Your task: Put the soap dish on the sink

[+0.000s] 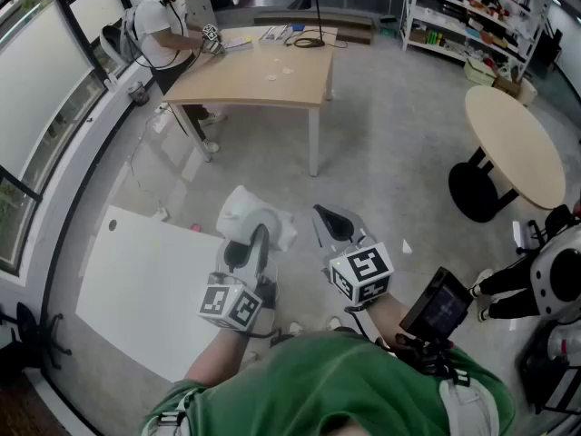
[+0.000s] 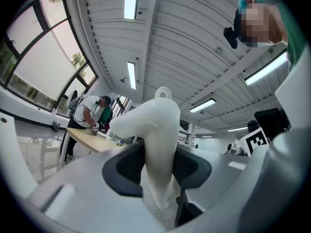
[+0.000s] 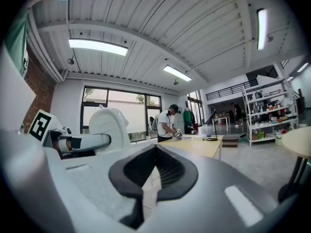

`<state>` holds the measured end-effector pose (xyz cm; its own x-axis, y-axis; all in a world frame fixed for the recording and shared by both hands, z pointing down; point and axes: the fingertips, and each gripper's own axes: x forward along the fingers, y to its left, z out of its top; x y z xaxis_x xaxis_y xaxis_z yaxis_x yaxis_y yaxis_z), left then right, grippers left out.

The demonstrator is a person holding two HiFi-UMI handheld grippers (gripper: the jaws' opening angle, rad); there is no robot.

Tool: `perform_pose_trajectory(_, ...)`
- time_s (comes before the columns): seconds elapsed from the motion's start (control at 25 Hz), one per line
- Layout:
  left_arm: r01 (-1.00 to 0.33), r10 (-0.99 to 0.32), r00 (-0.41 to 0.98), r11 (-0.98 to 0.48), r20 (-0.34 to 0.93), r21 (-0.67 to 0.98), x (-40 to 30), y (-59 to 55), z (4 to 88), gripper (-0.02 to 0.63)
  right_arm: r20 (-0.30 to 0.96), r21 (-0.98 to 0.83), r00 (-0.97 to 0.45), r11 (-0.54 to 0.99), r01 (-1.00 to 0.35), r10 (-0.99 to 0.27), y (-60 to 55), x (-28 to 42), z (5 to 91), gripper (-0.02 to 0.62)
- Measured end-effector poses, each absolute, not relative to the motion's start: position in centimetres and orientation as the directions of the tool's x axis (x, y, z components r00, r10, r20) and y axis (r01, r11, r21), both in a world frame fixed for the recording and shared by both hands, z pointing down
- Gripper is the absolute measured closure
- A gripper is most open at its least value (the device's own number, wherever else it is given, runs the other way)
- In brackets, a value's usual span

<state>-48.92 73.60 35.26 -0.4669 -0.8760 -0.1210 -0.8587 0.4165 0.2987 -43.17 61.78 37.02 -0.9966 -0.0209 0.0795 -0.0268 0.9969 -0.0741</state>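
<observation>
The left gripper (image 1: pixel 251 249) is clamped on the white soap dish (image 2: pixel 156 125), which stands up between its dark pads and juts forward past their tips, off any surface. Just to its right, the right gripper (image 3: pixel 154 165) has its jaws closed together with nothing between them

The soap dish (image 2: pixel 160 130) held by the left gripper (image 2: pixel 158 169) looks like smooth, white, faintly glossy plastic; the pads (image 2: pixel 121 169) pressing on it are dark, matt and ribbed. Ahead of the claw the floor (image 1: pixel 390 162) is dull grey speckled concrete, and the table (image 1: pixel 263 75) beyond has a pale, smooth wooden top.
</observation>
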Motion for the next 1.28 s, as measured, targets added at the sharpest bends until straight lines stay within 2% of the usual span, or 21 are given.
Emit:
perform_pose_trajectory(0.84, -0.87, -0.89, -0.438, 0.386, -0.123, 0.308, -49.0, 72.8, 35.3, 0.454, 0.047, -0.085, -0.998, 0.995, -0.044, -0.04, 61.6, -42.7, 36.3, 0.594)
perform_pose_trajectory(1.04, -0.889, -0.913, -0.391, 0.341, -0.117, 0.307, -48.3, 71.7, 35.1, 0.454, 0.041, -0.087, -0.994, 0.991, -0.101, -0.098, 60.8, -41.5, 35.9, 0.594)
perform_pose_trajectory(1.28, -0.926, -0.959, -0.26, 0.215, -0.112, 0.309, -46.2, 67.6, 35.2, 0.454, 0.049, -0.084, -0.97, 0.967, -0.241, -0.238, 57.7, -37.9, 36.0, 0.594)
